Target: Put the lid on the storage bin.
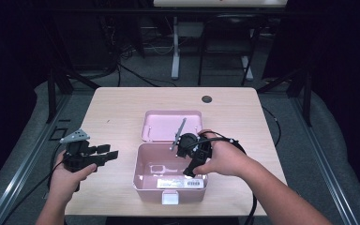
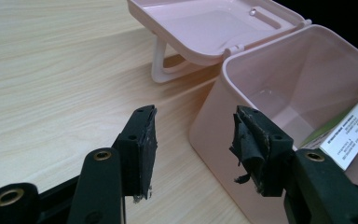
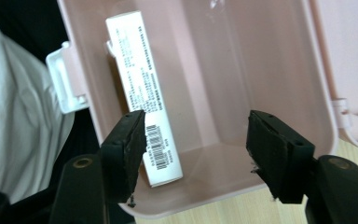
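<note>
With its fingers spread and empty, the right gripper (image 3: 193, 156) hangs over the pink box (image 3: 214, 154); lower until the white carton (image 3: 142, 88) sits between them, then close. The left gripper (image 2: 193, 149) waits, spread too.

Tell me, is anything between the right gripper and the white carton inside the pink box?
Nothing visible does. The right gripper hangs open over the open pink box, and the white carton lies uncovered against the inner wall.

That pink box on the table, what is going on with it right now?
A person works at the table with a gripper in each hand. The pink box stands open, its lid folded back flat. The right gripper hangs open over the box, above a white labelled carton lying inside. The left gripper waits open beside the box, holding nothing.
</note>
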Demonstrator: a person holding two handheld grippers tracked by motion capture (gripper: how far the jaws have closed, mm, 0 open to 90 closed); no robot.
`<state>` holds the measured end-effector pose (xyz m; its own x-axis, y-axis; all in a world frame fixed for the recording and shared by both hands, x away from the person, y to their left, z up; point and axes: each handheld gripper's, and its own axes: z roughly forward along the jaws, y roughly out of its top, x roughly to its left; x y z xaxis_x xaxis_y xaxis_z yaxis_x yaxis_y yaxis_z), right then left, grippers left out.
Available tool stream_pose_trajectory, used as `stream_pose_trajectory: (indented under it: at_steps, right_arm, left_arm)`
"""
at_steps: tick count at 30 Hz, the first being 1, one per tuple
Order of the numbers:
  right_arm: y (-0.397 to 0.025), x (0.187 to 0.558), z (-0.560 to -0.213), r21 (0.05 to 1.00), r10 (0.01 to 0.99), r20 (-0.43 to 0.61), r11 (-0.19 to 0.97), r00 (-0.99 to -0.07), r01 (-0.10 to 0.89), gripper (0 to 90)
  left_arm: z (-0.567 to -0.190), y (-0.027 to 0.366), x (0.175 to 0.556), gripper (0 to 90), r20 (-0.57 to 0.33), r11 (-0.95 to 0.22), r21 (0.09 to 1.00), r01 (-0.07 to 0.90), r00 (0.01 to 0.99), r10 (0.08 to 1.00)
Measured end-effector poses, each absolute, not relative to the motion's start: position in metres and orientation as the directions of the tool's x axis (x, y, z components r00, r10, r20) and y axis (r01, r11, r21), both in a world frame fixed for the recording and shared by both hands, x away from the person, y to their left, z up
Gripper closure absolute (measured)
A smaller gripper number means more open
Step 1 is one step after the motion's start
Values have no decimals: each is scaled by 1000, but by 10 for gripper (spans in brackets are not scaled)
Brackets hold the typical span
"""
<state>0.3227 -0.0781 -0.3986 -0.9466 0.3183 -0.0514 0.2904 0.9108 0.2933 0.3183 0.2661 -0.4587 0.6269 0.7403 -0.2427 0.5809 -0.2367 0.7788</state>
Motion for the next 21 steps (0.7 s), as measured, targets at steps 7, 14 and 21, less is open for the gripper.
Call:
stream_pose_trajectory:
  at_steps: [7,14,21]
  right_arm:
    - [-93,327,-402,402,429,-65,838,-901,370,203]
    - [-111,326,-400,474,496,-50,776,-867,417,138]
    - [-128,327,-402,546,554,-46,711,-831,444,179]
  left_arm:
    - [-457,257,317,473,-248,-262,781,567,667,703]
    - [-459,245,315,469,-270,-270,771,576,680,682]
    - [-464,229,312,468,-229,-325,770,549,713,662]
